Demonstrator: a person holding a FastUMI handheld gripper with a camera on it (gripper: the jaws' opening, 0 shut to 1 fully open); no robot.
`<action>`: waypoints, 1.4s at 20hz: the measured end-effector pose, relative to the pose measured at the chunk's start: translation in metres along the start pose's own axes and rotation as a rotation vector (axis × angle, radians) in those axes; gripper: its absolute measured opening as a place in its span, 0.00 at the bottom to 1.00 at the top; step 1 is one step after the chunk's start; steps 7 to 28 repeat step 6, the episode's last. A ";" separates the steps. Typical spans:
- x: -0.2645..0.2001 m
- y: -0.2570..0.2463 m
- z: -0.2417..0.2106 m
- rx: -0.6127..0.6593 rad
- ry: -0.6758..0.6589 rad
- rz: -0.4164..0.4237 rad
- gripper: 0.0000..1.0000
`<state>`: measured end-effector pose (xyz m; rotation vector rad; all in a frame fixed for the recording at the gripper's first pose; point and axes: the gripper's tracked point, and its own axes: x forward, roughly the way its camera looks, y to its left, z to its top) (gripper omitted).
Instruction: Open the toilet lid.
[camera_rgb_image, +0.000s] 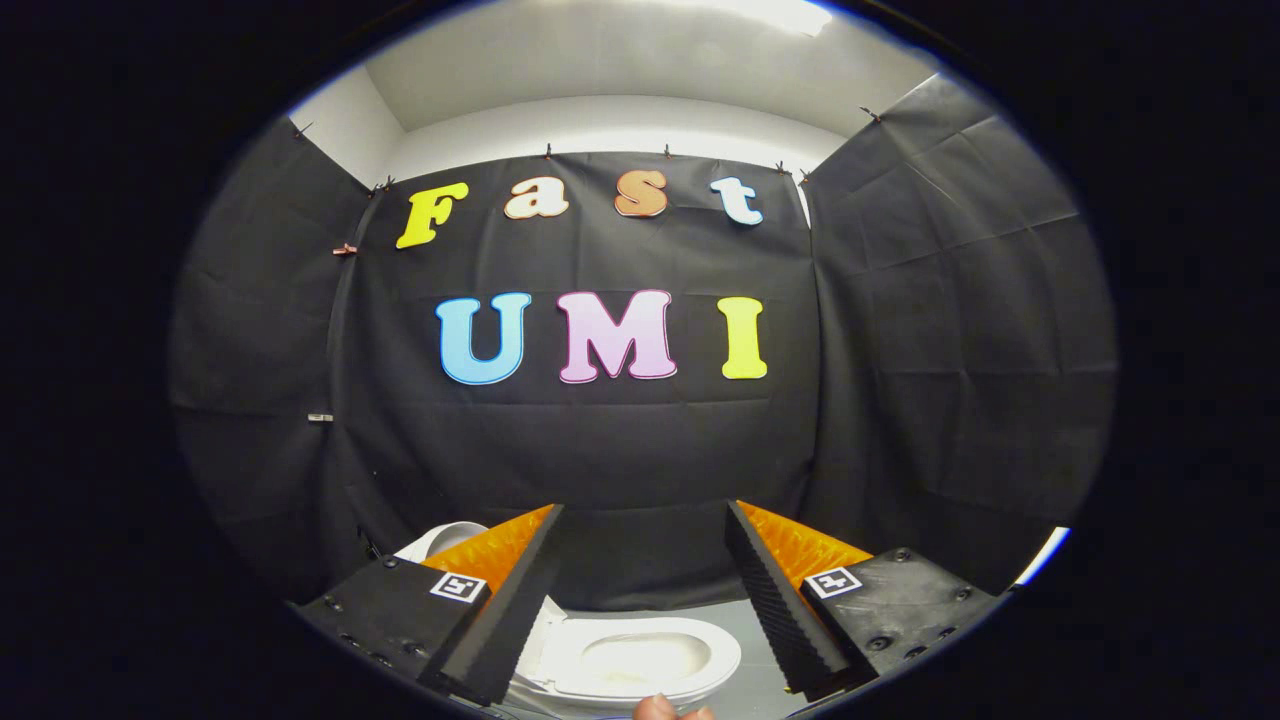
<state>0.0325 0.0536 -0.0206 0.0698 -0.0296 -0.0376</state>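
A small white toilet (640, 660) stands on a grey surface low between my two fingers, well below their tips. Its seat ring and the pale inside of the bowl (645, 655) show from above. A white curved part, which looks like the raised lid (450, 540), rises beside the bowl and is partly hidden behind one finger. My gripper (645, 508) is open, fingers spread wide with nothing between them, the tips pointing at the black cloth wall above the toilet.
Black cloth walls (620, 450) close the booth in behind and on both sides of the toilet. A grey floor (745, 620) lies around the bowl. A person's fingertip (658, 708) shows just in front of the toilet.
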 end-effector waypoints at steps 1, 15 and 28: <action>0.000 0.000 0.000 -0.001 -0.001 0.000 0.99; 0.000 0.002 -0.002 -0.003 0.005 0.003 0.99; 0.000 0.002 -0.002 -0.003 0.005 0.003 0.99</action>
